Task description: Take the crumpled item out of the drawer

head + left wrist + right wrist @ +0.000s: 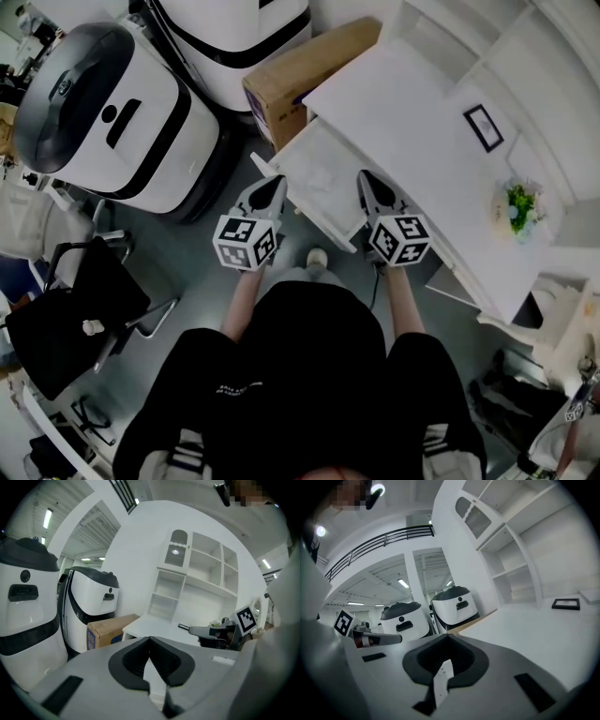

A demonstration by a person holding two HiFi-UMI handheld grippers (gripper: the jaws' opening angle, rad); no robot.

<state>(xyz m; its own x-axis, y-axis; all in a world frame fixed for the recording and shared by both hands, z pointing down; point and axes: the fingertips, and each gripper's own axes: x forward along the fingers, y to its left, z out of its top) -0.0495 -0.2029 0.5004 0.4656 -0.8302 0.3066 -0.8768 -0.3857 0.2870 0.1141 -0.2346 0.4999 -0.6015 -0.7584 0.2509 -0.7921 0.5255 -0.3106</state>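
Note:
The white desk's drawer [330, 221] stands pulled out toward me between my two grippers. Inside it lies a pale crumpled item [323, 176], faint against the white bottom. My left gripper [274, 180] is at the drawer's left corner with its jaws together and nothing in them. At the drawer's right side my right gripper [364, 176] is likewise shut and empty. In the left gripper view the jaw tips [149, 639] meet, and the right gripper's marker cube [246, 617] shows on the right. The right gripper view shows its closed tips [446, 635].
A cardboard box [300, 75] sits on the floor left of the desk, with two large white machines [103, 112] behind it. A black chair [75, 319] stands at my left. On the desktop are a small picture frame [483, 127] and a plant [518, 206]. White shelves [197, 578] rise behind.

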